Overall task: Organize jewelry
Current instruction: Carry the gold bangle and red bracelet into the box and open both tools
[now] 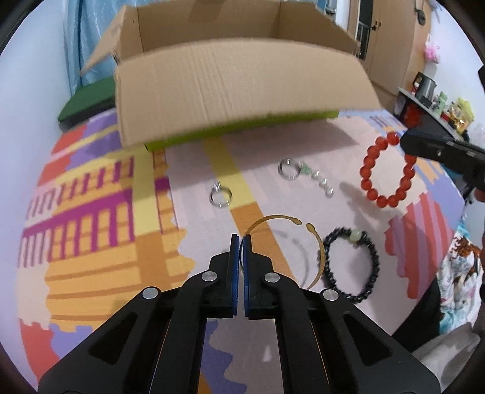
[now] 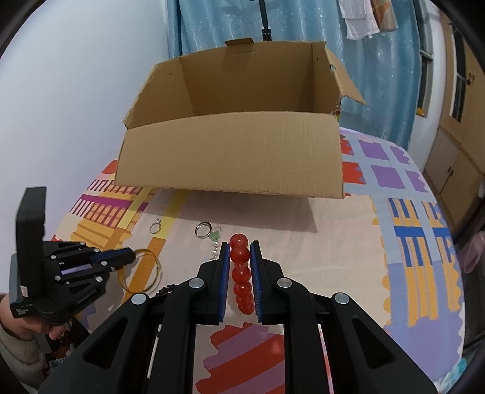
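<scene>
1. Bright patterned cloth (image 1: 91,212) in orange, purple and pink covered the surface, which looked more like a bed than a worktop, with a blue curtain (image 2: 212,27) and wooden cupboards behind.
2. At the far edge stood an open cardboard box (image 1: 236,91), its near flap hanging toward the jewelry; I judged it the likely place for the pieces, which would explain why both tools faced it.
3. Furthest left among the loose pieces lay a small silver ring (image 1: 220,197), flat on the cloth and apart from the rest.
4. Near the middle, the left hand-held gripper (image 1: 241,242) had its blue pads squeezed together on the thin rim of a gold open bangle (image 1: 315,239). The grip sat at the bangle's left edge, probably because so slim a band can only be caught edgewise.
5. Beyond the bangle rested a second silver ring (image 1: 289,169), with a short charm of pale beads and a green piece (image 1: 318,177) trailing to its right.
6. Just right of the bangle, touching or nearly so, lay a black beaded bracelet (image 1: 351,266) with one pale green bead, not yet taken up.
7. Furthest right, the right hand-held gripper (image 2: 239,245) was closed narrowly on a red beaded bracelet (image 2: 241,272), a run of beads lined up between its pads while the rest of the loop hung free in the left wrist view.
</scene>
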Tool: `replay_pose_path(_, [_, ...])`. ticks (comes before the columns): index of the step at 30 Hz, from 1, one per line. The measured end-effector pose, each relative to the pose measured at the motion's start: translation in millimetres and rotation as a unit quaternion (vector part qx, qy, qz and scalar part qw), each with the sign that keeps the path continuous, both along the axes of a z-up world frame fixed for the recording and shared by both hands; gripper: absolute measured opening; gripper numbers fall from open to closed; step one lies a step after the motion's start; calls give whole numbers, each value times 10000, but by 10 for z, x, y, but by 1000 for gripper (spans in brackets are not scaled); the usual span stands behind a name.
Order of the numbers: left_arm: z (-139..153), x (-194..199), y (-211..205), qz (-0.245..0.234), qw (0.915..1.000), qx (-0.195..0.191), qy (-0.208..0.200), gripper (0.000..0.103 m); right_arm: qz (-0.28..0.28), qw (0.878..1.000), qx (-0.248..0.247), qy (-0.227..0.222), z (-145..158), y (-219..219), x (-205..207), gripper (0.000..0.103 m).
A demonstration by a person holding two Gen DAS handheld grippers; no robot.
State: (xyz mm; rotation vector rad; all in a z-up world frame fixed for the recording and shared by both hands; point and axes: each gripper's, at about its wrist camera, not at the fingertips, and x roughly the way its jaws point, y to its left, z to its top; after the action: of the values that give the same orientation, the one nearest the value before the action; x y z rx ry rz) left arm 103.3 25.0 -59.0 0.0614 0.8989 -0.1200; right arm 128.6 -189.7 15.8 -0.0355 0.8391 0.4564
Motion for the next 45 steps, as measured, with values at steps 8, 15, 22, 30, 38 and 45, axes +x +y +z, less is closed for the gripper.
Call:
replay_pose_path(8, [459,-89,-8,-69,9992,49,-400,1,78,9994,59,-319,295,18,-29,14])
replay_pose_path(15, [819,-17,-55,-149,9974,82,-697,1,156,9978,106,-638,604,53,44,14])
replay_pose_path(22, [1081,196,-29,-133,9957,93,-907,2,187,9961,139,-857,846,105,256,14])
replay_pose_path(30, [1331,568,4,-129,9938,209,-1085,2,248,9941,137,-1046,1021,213,558,14])
replay_pose_path(38, [1462,1008,0,-70,9923,314,-1194,2,267,9931,136,-1137,1104,331,871,13])
replay_pose_path(45, [1446,1317,60,16,9927,293,-1169,2,272,9930,119,-1146,1076,420,1101,14])
